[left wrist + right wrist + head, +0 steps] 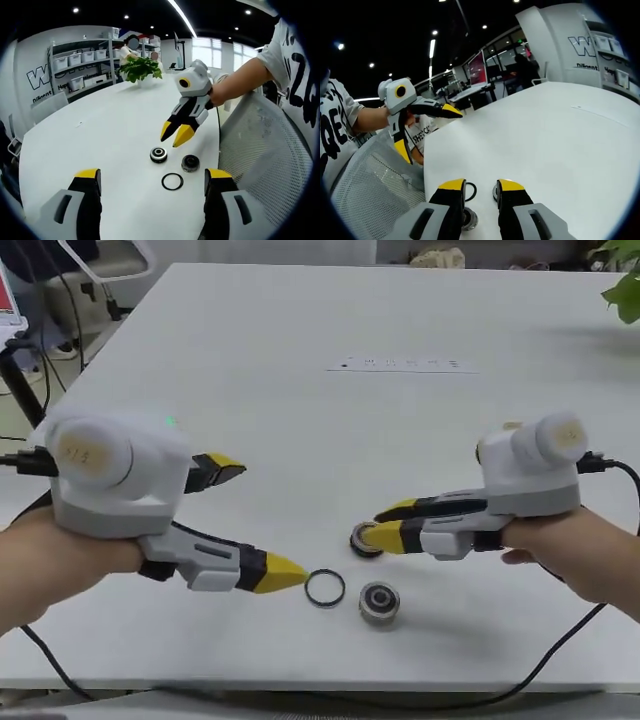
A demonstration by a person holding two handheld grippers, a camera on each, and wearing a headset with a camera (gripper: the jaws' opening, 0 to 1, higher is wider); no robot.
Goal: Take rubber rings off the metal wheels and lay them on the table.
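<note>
On the left of the head view, the left gripper [255, 522] is held above the white table [280, 350] with its yellow-tipped jaws spread wide. One tip points out over the table. The other reaches down toward a loose black rubber ring [325, 588], which lies flat on the table just past that tip. The pictures do not settle whether the tip touches the ring.

Just to the right of the ring stands a metal wheel [379, 602], on the side of the table nearer the person. It is close to the ring but apart from it. A second wheel [362, 540] sits a little farther back, partly hidden by the lower tip of the right gripper [380, 525].

The right gripper comes in from the right with its jaws a modest gap apart and nothing clamped between them. In the left gripper view its tips hang just above this second wheel. Whether either wheel still wears a ring is too small to tell.

A strip of paper [405, 365] lies farther back on the table, and a green plant [625, 285] shows at the far right corner.
</note>
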